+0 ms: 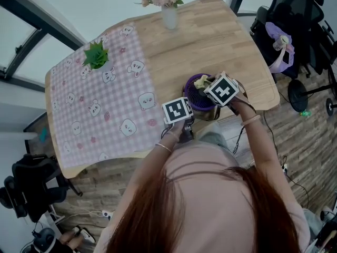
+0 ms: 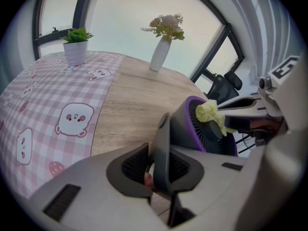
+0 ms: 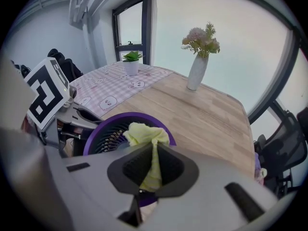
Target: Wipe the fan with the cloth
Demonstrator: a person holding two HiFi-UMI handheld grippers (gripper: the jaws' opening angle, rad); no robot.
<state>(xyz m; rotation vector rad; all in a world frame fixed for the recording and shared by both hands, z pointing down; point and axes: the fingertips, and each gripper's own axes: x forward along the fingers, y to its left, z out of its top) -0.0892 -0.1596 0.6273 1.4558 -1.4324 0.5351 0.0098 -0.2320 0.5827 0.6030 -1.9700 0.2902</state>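
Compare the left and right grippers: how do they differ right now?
The left gripper is clamped on a dark grey upright piece at the side of the fan, seemingly its stand; the right gripper is clamped on the yellow cloth. The left gripper sits beside the fan, while the right gripper reaches over it and holds the cloth against the grille. Shared: both have jaws closed on something at the fan.

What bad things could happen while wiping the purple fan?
The fan stands near the table's edge; a hard push could slide it off, though the left claw grips it.
The cloth is pinched by a thin strip in the right claw; it might slip out or catch in the grille.
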